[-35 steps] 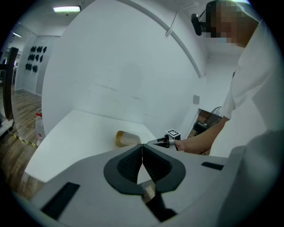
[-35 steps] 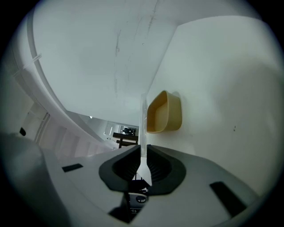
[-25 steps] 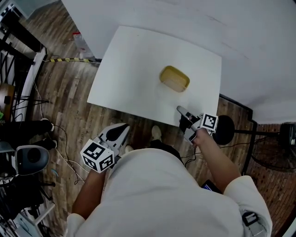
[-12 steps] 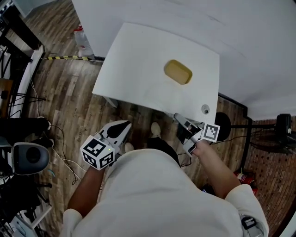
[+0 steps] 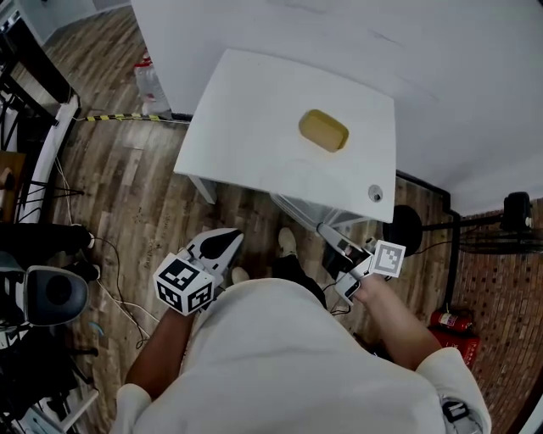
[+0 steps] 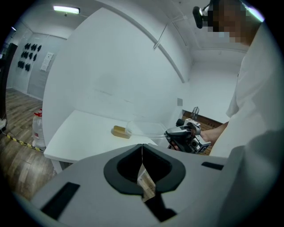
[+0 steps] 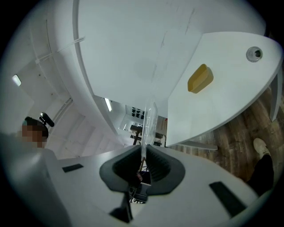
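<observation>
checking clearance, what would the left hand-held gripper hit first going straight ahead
Likely the clear lid held just off the white table's near edge, else that edge itself; depth is unclear.

The room is evenly bright from the ceiling strip light [image 6: 66, 9], so the white table [image 5: 254, 110] and the wall behind it nearly wash together, while the wooden floor [image 5: 110, 195] in the head view sits dim and darkens toward the corners. Both gripper views bulge like a fisheye, with straight lines bowing into arcs inside a black ring, and the clear plastic container [image 7: 150, 116] pinched in the right gripper [image 7: 143, 155] shows only a faint sheen
</observation>
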A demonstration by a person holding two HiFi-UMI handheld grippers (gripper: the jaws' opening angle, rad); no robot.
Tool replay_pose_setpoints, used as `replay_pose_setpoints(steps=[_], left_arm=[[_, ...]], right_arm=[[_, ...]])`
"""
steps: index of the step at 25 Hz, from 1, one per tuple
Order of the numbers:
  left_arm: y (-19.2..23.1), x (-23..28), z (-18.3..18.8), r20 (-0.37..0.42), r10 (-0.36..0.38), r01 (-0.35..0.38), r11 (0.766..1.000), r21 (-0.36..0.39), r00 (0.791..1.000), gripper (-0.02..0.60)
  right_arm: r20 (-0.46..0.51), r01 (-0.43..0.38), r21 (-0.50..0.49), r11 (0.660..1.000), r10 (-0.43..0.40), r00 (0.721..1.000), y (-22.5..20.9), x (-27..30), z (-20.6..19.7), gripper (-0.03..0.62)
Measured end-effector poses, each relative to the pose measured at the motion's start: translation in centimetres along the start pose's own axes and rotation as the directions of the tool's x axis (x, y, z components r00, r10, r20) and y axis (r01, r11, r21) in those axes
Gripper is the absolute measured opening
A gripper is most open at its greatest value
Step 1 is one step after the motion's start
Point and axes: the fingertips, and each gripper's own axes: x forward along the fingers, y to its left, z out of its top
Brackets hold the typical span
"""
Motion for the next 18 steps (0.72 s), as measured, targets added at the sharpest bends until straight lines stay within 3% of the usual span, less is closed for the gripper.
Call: replay_pose_setpoints(steps=[18], left_arm=[[-0.5, -2.6, -1.0, 0.015, 0.024, -0.024, 1.000, -0.012, 1.000, 0.018]], right_arm=[[-0.028, -0.028, -0.027, 0.999, 0.027, 0.999, 2.4, 0.2, -2.0, 0.040]])
